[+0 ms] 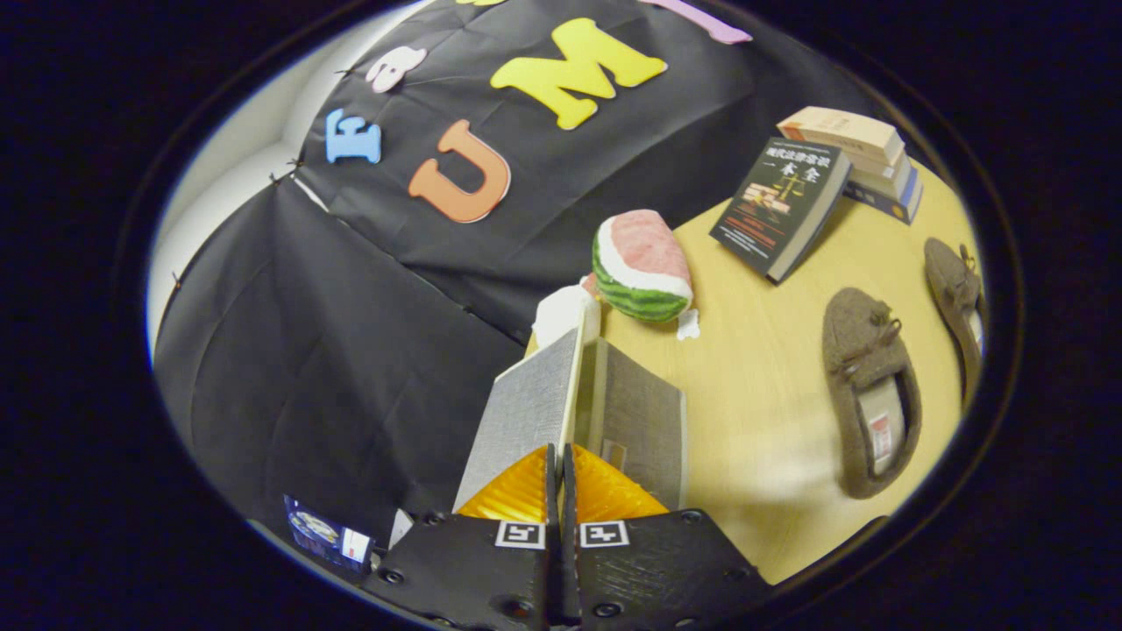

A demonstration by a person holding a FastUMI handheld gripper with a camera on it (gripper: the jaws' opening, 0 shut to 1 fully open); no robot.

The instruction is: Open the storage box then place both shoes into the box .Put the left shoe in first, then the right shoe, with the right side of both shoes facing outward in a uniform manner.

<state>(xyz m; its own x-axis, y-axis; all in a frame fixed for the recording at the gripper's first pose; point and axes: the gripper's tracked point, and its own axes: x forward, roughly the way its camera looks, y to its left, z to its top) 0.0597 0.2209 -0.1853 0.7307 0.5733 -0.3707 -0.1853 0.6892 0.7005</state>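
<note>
The gripper (561, 473) has its fingers (517, 495) drawn together on the thin edge of the lid (530, 412), a grey woven flap with a pale rim, which they hold raised. The gap between the fingers is only as wide as that edge.

The box (640, 421) lies just ahead of the fingers, grey fabric on the outside, on a light wooden table (754, 421). Its opening is turned away, so the inside cannot be seen.

Two brown felt shoes lie on the table to the right of the box, well apart from it. The nearer shoe (869, 403) shows a small bow on top and a pale insole with a small label, too small to read. The second shoe (955, 302) lies farther right, partly cut off.

Beyond the box, touching its far corner or just behind it, sits a toy watermelon slice (644, 267), green rind and pink flesh. Farther right a dark book (778, 206) with Chinese lettering and a scales emblem on its cover leans against a stack of books (863, 158).
</note>
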